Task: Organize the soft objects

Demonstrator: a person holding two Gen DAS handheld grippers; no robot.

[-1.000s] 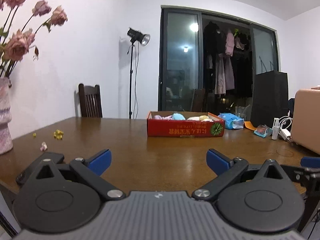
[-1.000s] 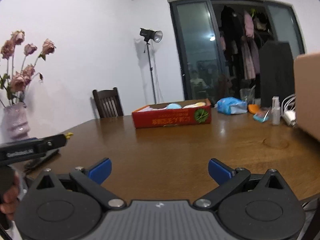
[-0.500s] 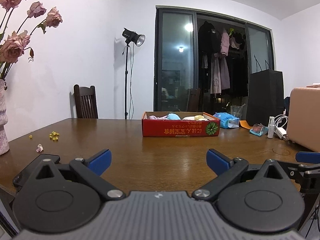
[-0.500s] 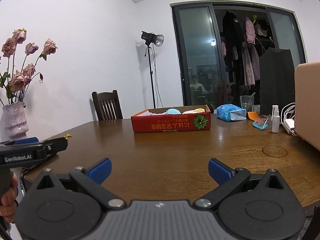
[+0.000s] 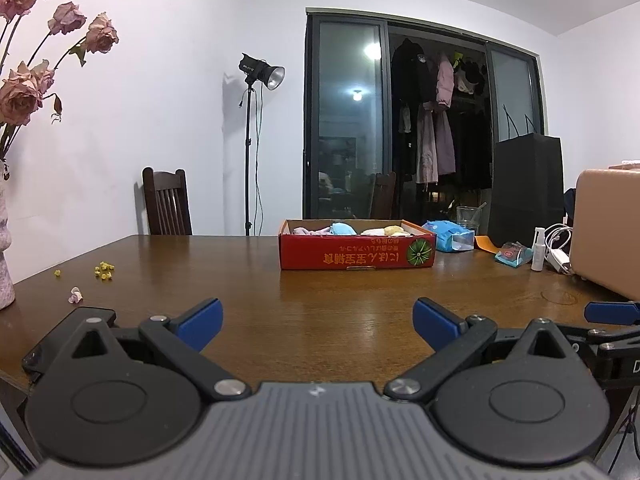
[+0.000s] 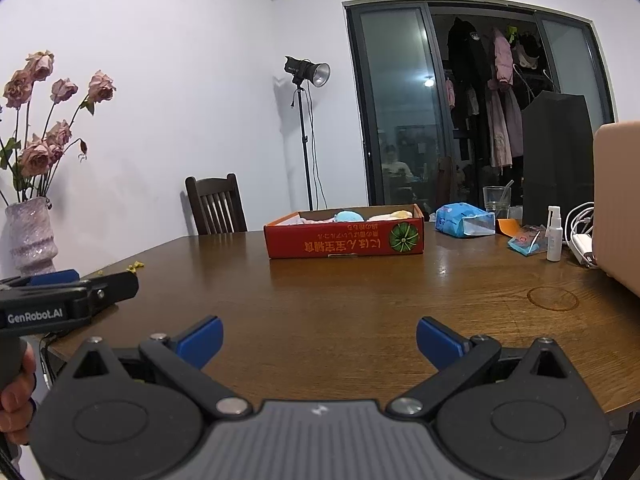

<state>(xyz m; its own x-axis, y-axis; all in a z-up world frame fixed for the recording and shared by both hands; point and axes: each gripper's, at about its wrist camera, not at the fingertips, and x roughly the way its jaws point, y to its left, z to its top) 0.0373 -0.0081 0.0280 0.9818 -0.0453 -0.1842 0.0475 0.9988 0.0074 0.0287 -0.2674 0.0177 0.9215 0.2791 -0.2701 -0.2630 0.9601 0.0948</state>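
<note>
A red cardboard box (image 5: 356,254) (image 6: 344,240) stands on the far middle of the brown wooden table (image 5: 280,292) (image 6: 360,304). Soft items lie inside it: a pink one, a light blue one (image 5: 343,228) (image 6: 349,215) and a pale yellow one (image 5: 394,230) (image 6: 400,213). My left gripper (image 5: 318,316) is open and empty, low over the near table edge, far from the box. My right gripper (image 6: 319,338) is open and empty too, at the near edge. The left gripper shows side-on in the right wrist view (image 6: 68,296).
A vase of dried pink roses (image 6: 30,236) stands at the left edge. Yellow bits and a petal (image 5: 104,272) lie near it. A blue tissue pack (image 6: 464,222), glass, spray bottle (image 6: 554,236), cables and a tan case (image 5: 608,236) sit at the right. A chair (image 5: 166,202) stands behind.
Both grippers have drawn back a little and tipped up, so the box looks slightly farther and lower. Both stay open and empty. Nothing on the table moved.
</note>
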